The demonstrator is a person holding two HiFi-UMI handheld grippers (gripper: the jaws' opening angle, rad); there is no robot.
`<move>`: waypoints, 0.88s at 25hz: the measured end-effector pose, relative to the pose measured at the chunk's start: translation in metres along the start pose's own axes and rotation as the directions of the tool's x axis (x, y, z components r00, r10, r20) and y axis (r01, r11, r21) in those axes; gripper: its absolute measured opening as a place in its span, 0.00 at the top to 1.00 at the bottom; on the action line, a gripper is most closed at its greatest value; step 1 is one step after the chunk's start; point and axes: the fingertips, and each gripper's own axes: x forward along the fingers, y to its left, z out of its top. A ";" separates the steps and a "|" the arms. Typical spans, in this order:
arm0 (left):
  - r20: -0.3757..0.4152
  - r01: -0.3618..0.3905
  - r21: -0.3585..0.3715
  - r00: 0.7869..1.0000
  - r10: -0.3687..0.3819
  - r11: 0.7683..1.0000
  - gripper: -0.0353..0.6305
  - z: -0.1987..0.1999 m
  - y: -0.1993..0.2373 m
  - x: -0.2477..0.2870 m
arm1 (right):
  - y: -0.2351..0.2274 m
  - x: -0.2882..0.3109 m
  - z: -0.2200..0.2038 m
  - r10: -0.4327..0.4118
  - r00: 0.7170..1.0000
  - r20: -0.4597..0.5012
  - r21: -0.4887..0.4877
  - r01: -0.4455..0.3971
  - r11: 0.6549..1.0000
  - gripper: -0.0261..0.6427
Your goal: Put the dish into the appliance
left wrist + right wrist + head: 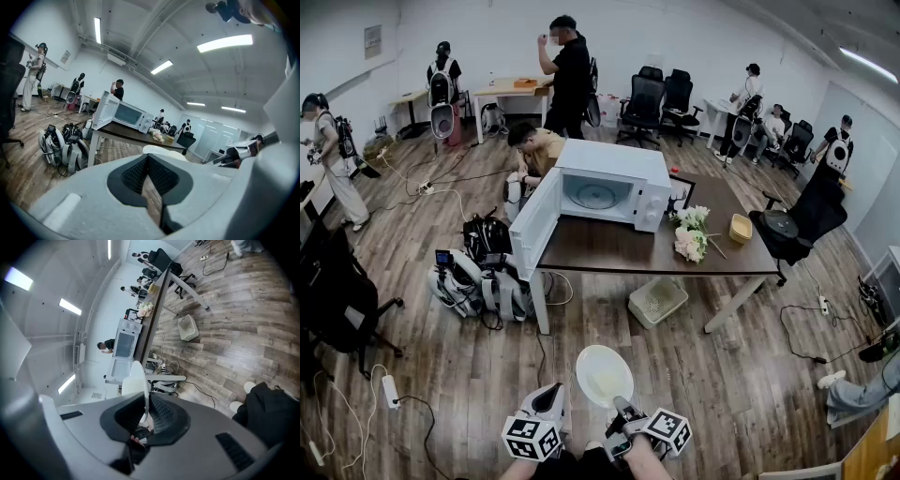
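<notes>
A white microwave (605, 192) stands on the dark table (619, 253) ahead, its door (531, 225) swung wide open to the left and the glass turntable bare inside. Low in the head view, my right gripper (621, 405) is shut on the near rim of a white plate (603, 375), held above the wood floor. In the right gripper view the plate (139, 380) stands edge-on between the pads. My left gripper (551, 398) hangs just left of the plate, shut with nothing between its jaws (149, 157). The microwave (125, 114) also shows far off in the left gripper view.
Backpack rigs (478, 281) lie on the floor left of the table leg. A white basket (656, 300) sits under the table. Flowers (691, 234) and a yellow bowl (741, 228) rest on the table's right part. A black office chair (795, 220) stands at the right, people beyond, cables (391, 390) on the floor.
</notes>
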 end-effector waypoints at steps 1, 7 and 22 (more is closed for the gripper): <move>-0.003 0.012 0.005 1.000 -0.012 1.000 0.93 0.000 -0.004 -0.002 | 0.001 -0.002 -0.002 -0.003 1.000 0.002 -0.013 0.003 1.000 0.91; -0.020 0.053 0.019 0.998 -0.052 0.998 0.93 -0.003 -0.015 -0.006 | 0.010 -0.008 -0.006 0.012 1.000 0.017 -0.030 -0.011 0.999 0.91; -0.050 0.099 0.056 0.994 -0.096 0.993 0.93 0.003 0.012 -0.002 | 0.025 0.020 -0.011 0.061 0.995 0.076 0.009 -0.062 0.998 0.90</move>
